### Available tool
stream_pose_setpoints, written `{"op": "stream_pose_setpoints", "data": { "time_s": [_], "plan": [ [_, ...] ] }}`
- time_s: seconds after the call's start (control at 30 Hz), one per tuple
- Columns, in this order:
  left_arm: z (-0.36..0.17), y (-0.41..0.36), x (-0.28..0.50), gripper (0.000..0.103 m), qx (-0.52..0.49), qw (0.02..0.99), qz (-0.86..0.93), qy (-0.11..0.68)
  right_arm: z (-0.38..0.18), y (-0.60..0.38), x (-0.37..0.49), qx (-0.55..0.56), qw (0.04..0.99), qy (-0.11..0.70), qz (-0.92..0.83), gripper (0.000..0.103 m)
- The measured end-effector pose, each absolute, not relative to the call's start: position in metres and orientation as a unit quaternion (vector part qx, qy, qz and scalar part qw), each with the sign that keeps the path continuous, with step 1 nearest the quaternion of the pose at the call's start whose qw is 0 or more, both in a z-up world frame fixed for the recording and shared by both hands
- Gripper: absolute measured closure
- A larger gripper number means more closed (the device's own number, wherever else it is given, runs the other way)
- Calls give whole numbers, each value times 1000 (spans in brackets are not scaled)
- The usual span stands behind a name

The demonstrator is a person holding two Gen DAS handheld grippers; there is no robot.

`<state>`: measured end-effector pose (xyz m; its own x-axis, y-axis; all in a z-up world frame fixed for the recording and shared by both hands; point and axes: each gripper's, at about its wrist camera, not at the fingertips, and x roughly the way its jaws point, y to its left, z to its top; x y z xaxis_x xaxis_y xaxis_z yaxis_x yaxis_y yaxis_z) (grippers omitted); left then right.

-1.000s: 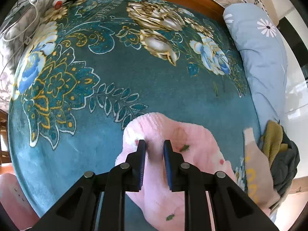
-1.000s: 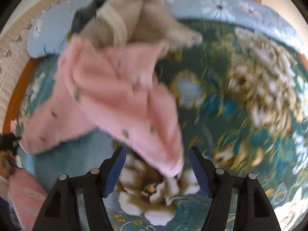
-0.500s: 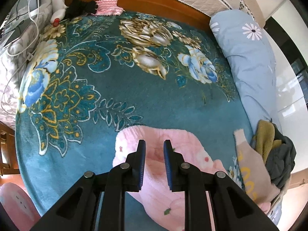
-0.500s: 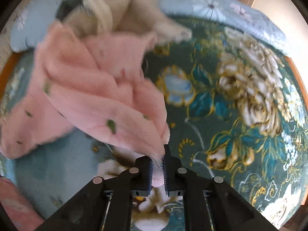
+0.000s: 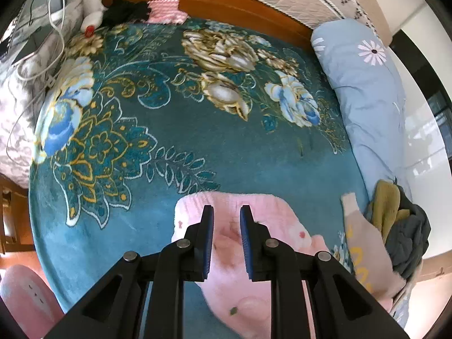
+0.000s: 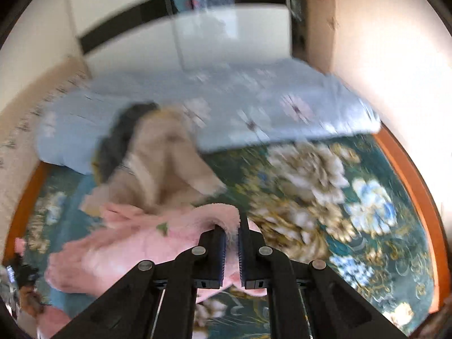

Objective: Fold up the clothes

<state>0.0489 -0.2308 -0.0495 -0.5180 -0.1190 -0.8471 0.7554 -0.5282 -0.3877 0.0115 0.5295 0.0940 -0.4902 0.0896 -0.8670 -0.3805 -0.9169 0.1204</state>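
A fluffy pink fleece garment (image 5: pixel 262 257) lay rumpled on the plush teal floral blanket (image 5: pixel 175 130). The right tongs (image 6: pixel 231 236) pinched its fuzzy edge; the left tongs (image 5: pixel 226 220) hovered slightly apart above it.

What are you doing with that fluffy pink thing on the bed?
A person is folding clothes with two tools. The right hand-held gripper is shut on an edge of the pink fleece garment and lifts it over the teal flowered blanket. The left hand-held gripper hovers above it, slightly open, gripping nothing. More clothes are piled by the blue pillow.
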Motion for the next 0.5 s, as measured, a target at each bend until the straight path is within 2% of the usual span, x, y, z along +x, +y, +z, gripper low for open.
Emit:
{"op": "stream_pose_setpoints", "data": {
  "time_s": [0.13,0.23,0.4,0.5],
  "plan": [
    [-49,-232,51,85,399,287,-774,399,29,555,-31,-560,176,171,792,95],
    [-50,-230,50,85,398,293,-773,396,-3,562,-55,-575,183,177,777,95],
    [-52,-224,43,85,399,303,-776,383,2,588,-88,-552,220,151,790,95],
    [-55,-220,38,84,407,307,-774,375,-11,604,-104,-552,220,169,786,94]
  ]
}}
